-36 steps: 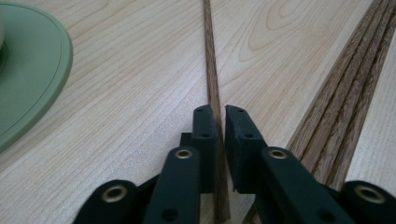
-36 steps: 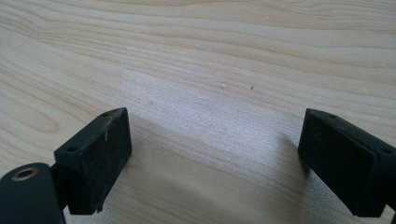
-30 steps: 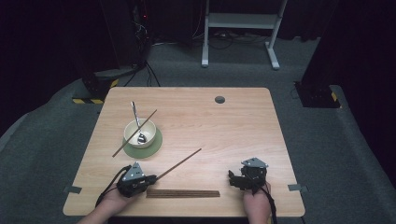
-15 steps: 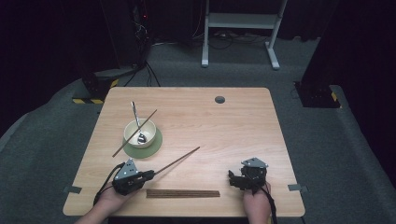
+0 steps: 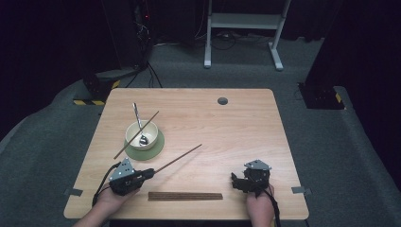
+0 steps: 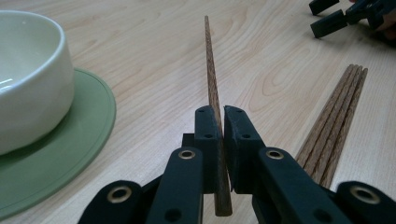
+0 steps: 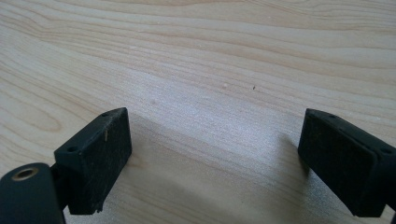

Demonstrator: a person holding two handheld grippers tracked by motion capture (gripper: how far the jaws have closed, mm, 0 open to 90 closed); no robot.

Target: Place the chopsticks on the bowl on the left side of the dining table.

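Note:
My left gripper is shut on one brown chopstick, which points away to the upper right just above the table. A cream bowl on a green mat holds a metal spoon, and another chopstick leans across its rim. Several chopsticks lie bundled near the front edge. My right gripper rests open at the front right, with bare wood between its jaws.
The light wooden table has a round cable hole near its far edge. Beyond it stand a white frame and dark equipment on a grey carpet. The right gripper's jaws show far off in the left gripper view.
My left gripper has drawn back to the left with the chopstick, whose far tip has swung slightly. The right gripper has stayed put.

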